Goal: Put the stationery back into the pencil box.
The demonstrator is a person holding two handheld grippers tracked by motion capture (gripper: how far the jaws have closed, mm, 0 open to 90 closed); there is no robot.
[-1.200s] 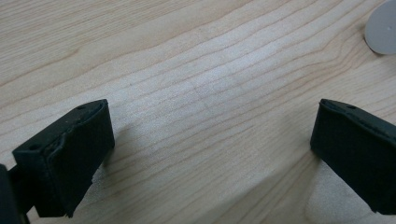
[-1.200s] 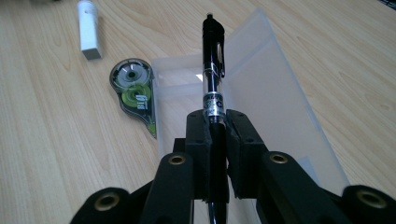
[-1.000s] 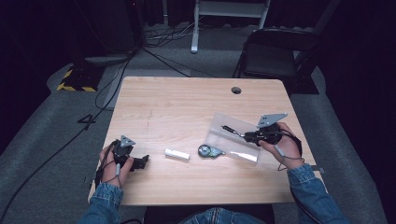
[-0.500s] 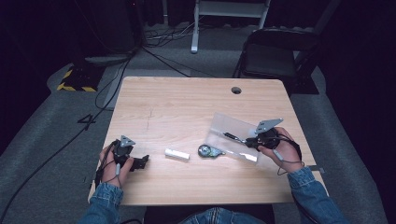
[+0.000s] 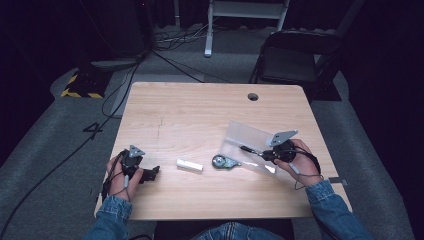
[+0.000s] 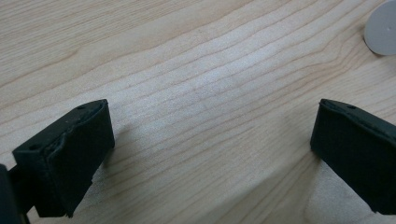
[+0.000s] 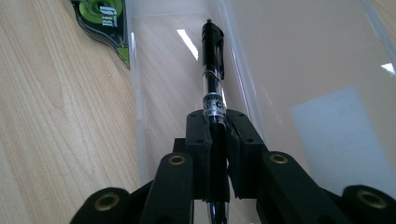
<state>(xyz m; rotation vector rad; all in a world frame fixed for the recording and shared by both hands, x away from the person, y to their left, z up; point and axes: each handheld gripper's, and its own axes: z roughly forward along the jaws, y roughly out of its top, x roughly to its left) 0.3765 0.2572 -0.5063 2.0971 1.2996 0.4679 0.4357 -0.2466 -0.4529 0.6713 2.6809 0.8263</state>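
While the person is sitting at the wooden counter point(image 5: 200, 115) in the high view, the right gripper point(image 5: 264, 154) is grasping a black pen point(image 5: 248, 149) and holding it over a clear plastic pouch point(image 5: 250, 137) near the counter's right side. A green tape dispenser point(image 5: 222, 161) is lying just beside the pouch, with a small white block point(image 5: 190, 165) a little further left. The left gripper point(image 5: 150, 173) is resting near the front left edge, well apart from all of these.

Looking along the left gripper point(image 6: 210, 144) in its own view, its jaws are standing released, wide apart over bare wood.

Seen from the right gripper point(image 7: 217, 154) view, the jaws are clenching the pen point(image 7: 213, 70) around its clear barrel, the clip end pointing away over the pouch point(image 7: 303, 84), the tape dispenser point(image 7: 103, 18) lying at upper left. The pen is likely handling as light, stiff and smooth, so it could be sliding or swivelling; a mid-barrel hold seems sound. The pouch looks thin, floppy and slippery, probably needing steadying at its edge.
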